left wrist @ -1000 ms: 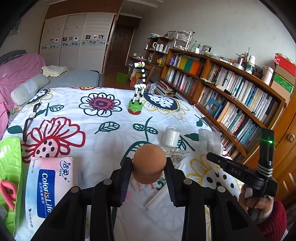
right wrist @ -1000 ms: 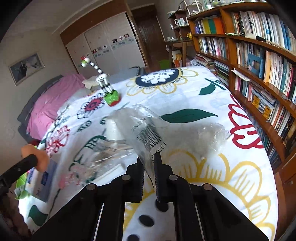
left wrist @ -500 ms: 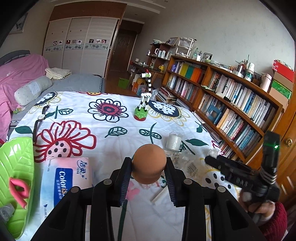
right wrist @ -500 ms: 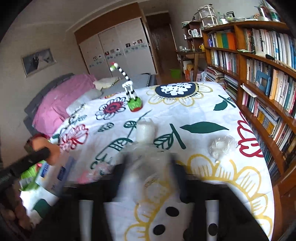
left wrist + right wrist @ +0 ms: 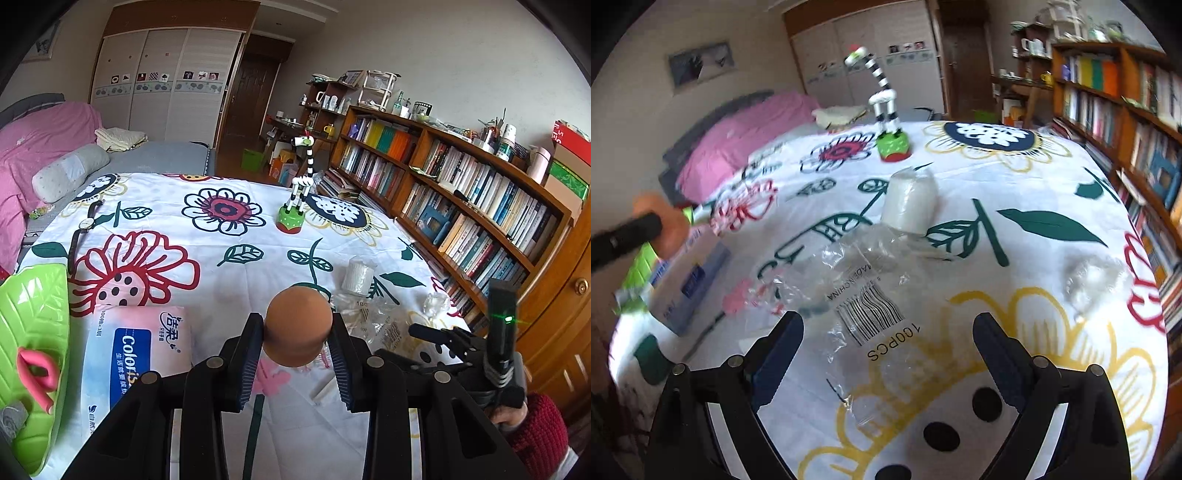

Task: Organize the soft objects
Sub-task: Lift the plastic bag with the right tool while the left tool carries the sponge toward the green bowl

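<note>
While the table (image 5: 236,258) fills both frames, two grippers work over its floral cloth.
At lower centre of the right view, the clear plastic bag (image 5: 871,295) lies flat before the right gripper (image 5: 888,354), jaws spread wide; the left gripper (image 5: 297,363) clamps the orange sponge ball (image 5: 297,332), lower centre.

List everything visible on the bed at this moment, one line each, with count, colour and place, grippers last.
sponge: 1, orange-brown, between the left gripper's fingers
tissue pack: 1, pink and blue, near left on the bedspread
leaf tray: 1, green, far left edge
clear plastic bag: 1, transparent with barcode, lying flat ahead of the right gripper
cotton pad roll: 1, white, beyond the bag
crumpled wrap: 1, clear, right side
giraffe toy: 1, black-white, green base, centre
wristwatch: 1, dark strap, far left
left hand-held gripper: closed on the sponge
right hand-held gripper: open, empty
</note>
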{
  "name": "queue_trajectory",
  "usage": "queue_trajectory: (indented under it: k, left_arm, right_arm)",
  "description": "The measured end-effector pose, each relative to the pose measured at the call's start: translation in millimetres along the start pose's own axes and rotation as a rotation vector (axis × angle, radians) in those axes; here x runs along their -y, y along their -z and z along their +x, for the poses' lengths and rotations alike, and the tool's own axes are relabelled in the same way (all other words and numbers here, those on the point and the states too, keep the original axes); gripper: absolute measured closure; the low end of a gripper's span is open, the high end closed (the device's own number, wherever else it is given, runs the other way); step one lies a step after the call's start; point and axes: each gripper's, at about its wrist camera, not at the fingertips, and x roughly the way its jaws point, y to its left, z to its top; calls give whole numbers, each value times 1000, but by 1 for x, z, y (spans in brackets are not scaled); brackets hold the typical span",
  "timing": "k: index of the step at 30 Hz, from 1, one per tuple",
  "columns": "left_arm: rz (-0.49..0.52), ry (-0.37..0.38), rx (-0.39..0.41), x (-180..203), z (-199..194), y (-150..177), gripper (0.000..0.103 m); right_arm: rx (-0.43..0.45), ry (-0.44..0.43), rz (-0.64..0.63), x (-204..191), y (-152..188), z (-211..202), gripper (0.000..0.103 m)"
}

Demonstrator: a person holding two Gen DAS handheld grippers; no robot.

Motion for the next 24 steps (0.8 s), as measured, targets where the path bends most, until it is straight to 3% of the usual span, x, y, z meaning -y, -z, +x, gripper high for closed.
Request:
queue_trajectory:
  k: [3, 5, 7, 8, 10, 13, 24]
  left_arm:
    - [2, -2, -5, 1, 1, 1, 65]
    - [2, -2, -6, 1, 1, 1, 65]
    - [2, -4, -5, 2, 2, 1, 65]
    - [2, -3, -4, 2, 2, 1, 65]
    - [2, -3, -5, 2, 1, 1, 65]
    - [2, -2, -4, 2, 1, 1, 65]
    - [-10, -4, 18, -8, -9, 0, 65]
  right_arm:
    - [-46, 48, -28, -3, -2, 14, 9]
    - [-36, 48, -21, -3, -5, 13, 16]
    - [-28, 30, 4, -1, -5, 11, 43]
    - [-22, 34, 12, 0, -5, 9, 49]
    - [-24, 22, 27, 2, -4, 7, 77]
    - [-24, 10, 32, 0, 0, 4, 89]
    - [74, -8, 69, -26, -4, -38, 89]
